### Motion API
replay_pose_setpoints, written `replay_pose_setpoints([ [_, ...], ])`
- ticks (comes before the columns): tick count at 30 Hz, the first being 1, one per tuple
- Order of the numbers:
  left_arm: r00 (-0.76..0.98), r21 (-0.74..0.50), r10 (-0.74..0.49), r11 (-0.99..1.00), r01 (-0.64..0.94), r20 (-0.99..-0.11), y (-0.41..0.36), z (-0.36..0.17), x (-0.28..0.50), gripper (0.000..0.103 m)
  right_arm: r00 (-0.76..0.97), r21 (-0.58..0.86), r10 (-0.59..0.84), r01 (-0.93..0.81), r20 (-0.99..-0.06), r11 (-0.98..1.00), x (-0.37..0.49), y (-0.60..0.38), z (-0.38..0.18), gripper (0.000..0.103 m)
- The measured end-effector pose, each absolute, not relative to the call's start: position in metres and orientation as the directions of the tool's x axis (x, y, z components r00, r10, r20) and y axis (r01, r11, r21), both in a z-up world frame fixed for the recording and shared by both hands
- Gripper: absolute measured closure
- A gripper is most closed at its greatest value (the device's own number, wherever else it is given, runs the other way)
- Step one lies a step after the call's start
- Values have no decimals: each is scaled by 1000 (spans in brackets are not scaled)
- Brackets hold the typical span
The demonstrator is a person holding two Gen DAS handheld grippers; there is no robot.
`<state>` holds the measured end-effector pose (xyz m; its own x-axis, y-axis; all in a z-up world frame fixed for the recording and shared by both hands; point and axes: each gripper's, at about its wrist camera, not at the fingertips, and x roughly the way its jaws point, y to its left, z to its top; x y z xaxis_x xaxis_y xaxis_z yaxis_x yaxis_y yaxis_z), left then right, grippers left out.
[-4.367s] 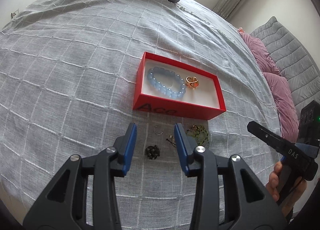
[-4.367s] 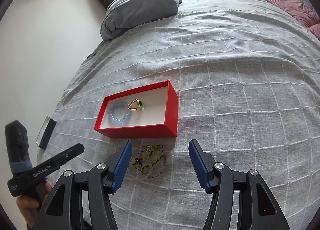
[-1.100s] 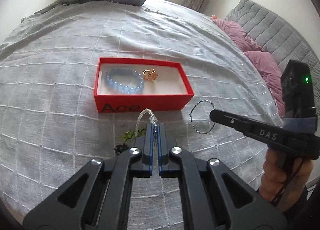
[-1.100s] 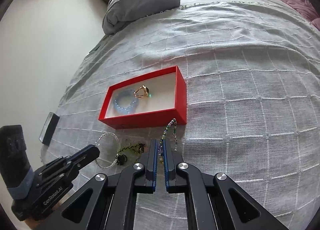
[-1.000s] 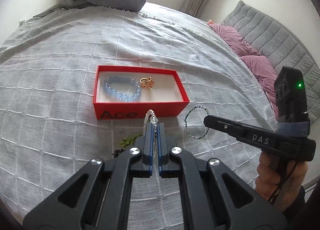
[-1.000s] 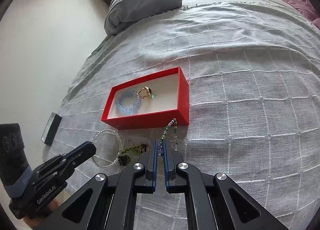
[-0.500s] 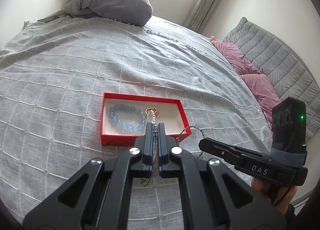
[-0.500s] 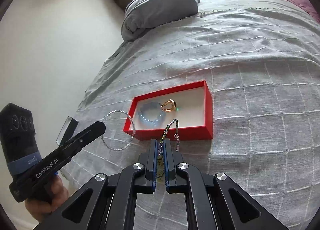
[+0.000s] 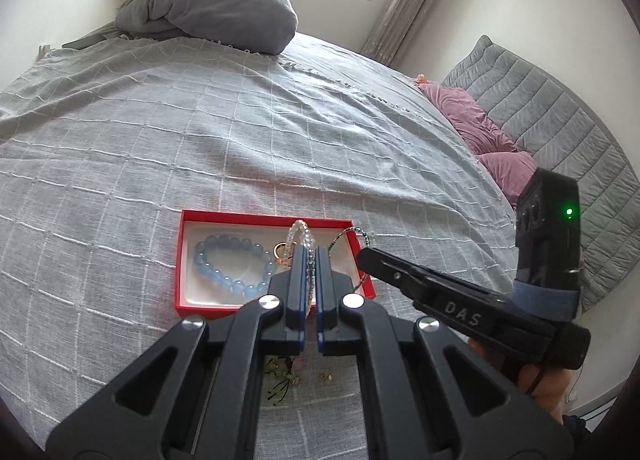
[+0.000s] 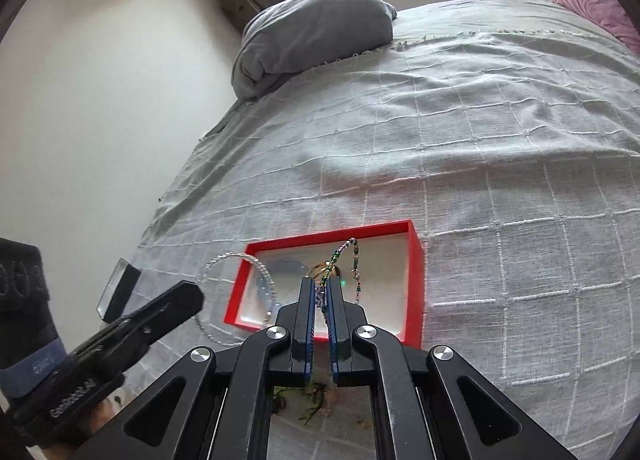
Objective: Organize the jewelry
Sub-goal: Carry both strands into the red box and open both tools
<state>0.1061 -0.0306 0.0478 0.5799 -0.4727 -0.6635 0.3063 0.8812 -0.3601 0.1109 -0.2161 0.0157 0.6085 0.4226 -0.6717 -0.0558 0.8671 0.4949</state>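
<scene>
A red box (image 9: 182,260) with a white inside lies on the grey bedspread; it also shows in the right wrist view (image 10: 414,292). In it lie a pale blue bead bracelet (image 9: 234,266) and a gold ring (image 9: 280,249). My left gripper (image 9: 311,256) is shut on a clear bead bracelet (image 9: 299,229), held above the box. My right gripper (image 10: 318,288) is shut on a dark green bead bracelet (image 10: 352,260), also held above the box. Each gripper shows from the side in the other's view, the clear bracelet (image 10: 240,260) hanging from the left one.
Small green and gold jewelry pieces (image 9: 282,374) lie on the bedspread in front of the box. A grey pillow (image 9: 208,12) lies at the far end, pink cushions (image 9: 480,132) at the right. A dark flat object (image 10: 118,292) sits near the bed's left edge.
Both grippers have risen and moved forward over the red box, each still carrying its bracelet. Earlier still, both were open over the jewelry on the bedspread.
</scene>
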Motion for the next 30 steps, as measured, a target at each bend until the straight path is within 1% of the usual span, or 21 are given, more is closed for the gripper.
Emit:
replay_pose_setpoints([
  [4,573,-364,-476,880,306,-668,-37,46,111,99,609,482,403,-38,-683,875,120,-220,3,95],
  [8,569,-363,-475,880,307,-671,-41,44,112,99,593,499,425,-46,-683,866,124,-220,-2,94],
  [12,570,-361,-474,881,307,-671,-41,44,111,99,584,426,360,-27,-728,904,125,-218,-6,94],
  [14,572,-363,-474,881,305,-669,-41,45,111,99,585,454,385,-33,-714,891,124,-220,-6,94],
  [17,576,-369,-475,880,300,-665,-40,46,112,99,601,468,422,-90,-678,879,121,-215,6,93],
  [18,579,-369,-475,880,299,-663,-39,46,112,99,610,461,429,-116,-666,880,119,-212,11,91],
  [19,581,-369,-473,881,297,-662,-39,46,112,99,618,446,421,-126,-663,886,118,-210,15,87],
  [21,581,-370,-472,881,294,-663,-38,45,114,99,627,409,391,-125,-674,904,118,-206,17,86],
  [26,579,-376,-480,877,300,-659,-39,44,115,99,610,402,360,-73,-706,913,122,-213,8,86],
  [30,553,-425,-547,837,344,-629,-42,46,114,99,621,427,359,-44,-697,903,117,-224,13,86],
])
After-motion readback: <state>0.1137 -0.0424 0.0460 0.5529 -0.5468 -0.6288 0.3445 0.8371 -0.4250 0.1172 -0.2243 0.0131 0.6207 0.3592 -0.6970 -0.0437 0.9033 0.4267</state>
